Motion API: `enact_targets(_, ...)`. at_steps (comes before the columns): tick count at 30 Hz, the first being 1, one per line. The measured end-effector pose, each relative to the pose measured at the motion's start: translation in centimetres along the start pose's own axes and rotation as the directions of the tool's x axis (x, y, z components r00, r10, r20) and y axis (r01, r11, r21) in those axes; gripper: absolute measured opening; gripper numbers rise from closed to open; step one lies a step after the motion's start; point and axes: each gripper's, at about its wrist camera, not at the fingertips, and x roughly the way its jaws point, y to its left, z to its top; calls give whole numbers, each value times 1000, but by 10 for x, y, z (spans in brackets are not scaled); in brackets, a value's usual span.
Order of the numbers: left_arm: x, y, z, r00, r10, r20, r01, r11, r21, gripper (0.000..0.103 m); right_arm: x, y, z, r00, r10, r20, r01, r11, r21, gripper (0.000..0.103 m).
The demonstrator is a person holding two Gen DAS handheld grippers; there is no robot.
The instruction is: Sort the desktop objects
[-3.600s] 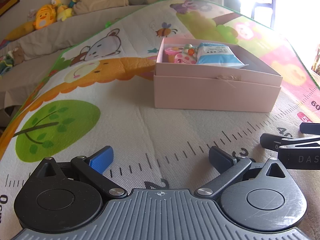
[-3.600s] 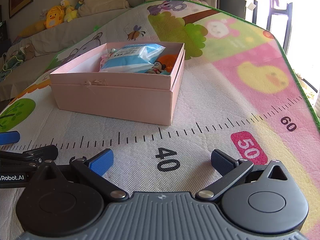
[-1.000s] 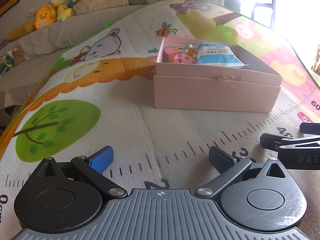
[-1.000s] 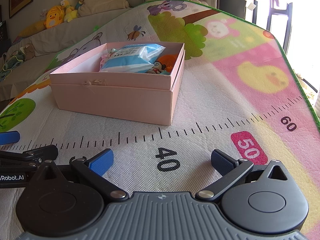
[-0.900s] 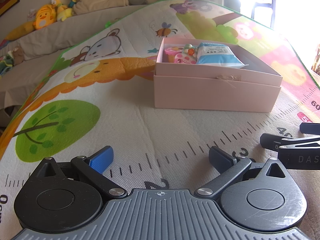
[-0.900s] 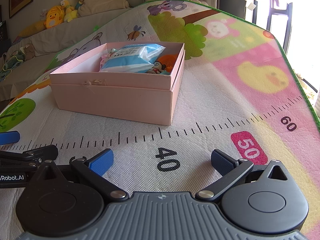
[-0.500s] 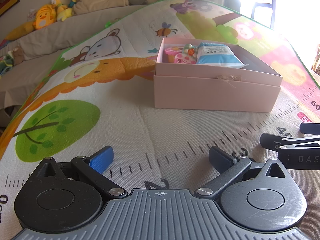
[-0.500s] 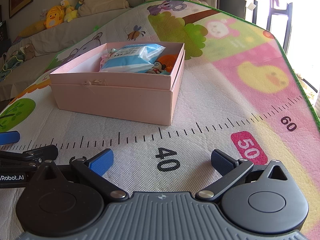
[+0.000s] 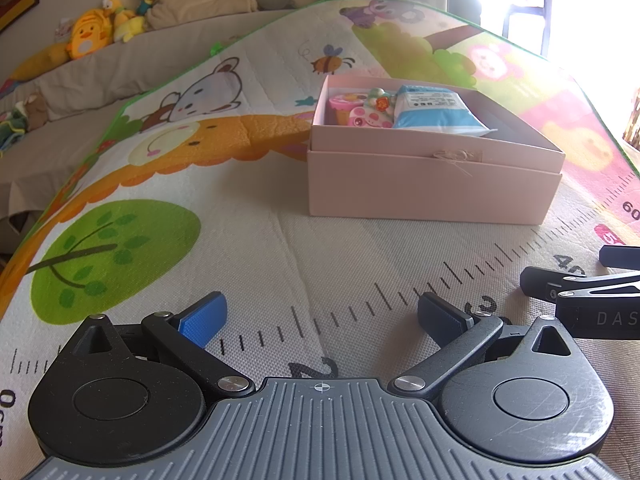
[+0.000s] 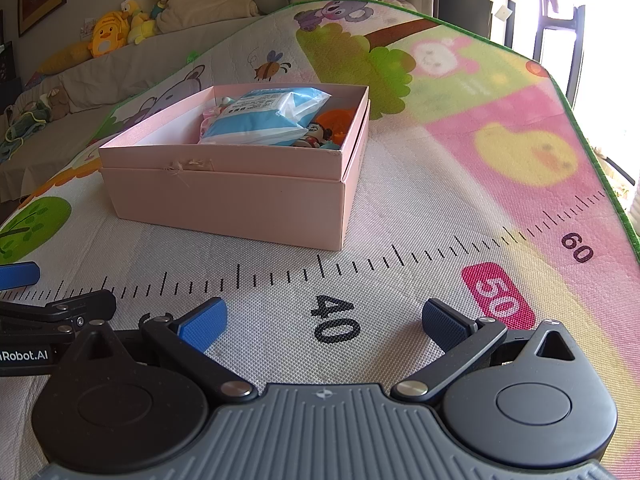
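The left hand-held gripper [image 9: 320,314] rests low on the play mat [image 9: 360,264], jaws apart and empty. The pink box [image 9: 432,188] of toys and a blue packet [image 9: 436,114] lies ahead between both, long side facing them. The right hand-held gripper [image 10: 324,322], equally spread and empty, seems nearer.

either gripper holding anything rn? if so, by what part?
Nothing held. The left gripper and right gripper are both open and empty over the mat; the pink box sits ahead, untouched.
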Motion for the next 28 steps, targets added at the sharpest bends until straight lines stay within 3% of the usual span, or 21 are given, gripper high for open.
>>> enact_targets(18, 1, -1, 0, 1000, -8, -4, 8, 1000, 3, 103, -1, 0, -1, 1000, 0, 0, 0, 1000, 0, 103)
enact_targets(28, 4, 2, 8, 999, -26, -48, 27, 1000, 16, 103, 0, 0, 0, 1000, 0, 0, 0, 1000, 0, 103)
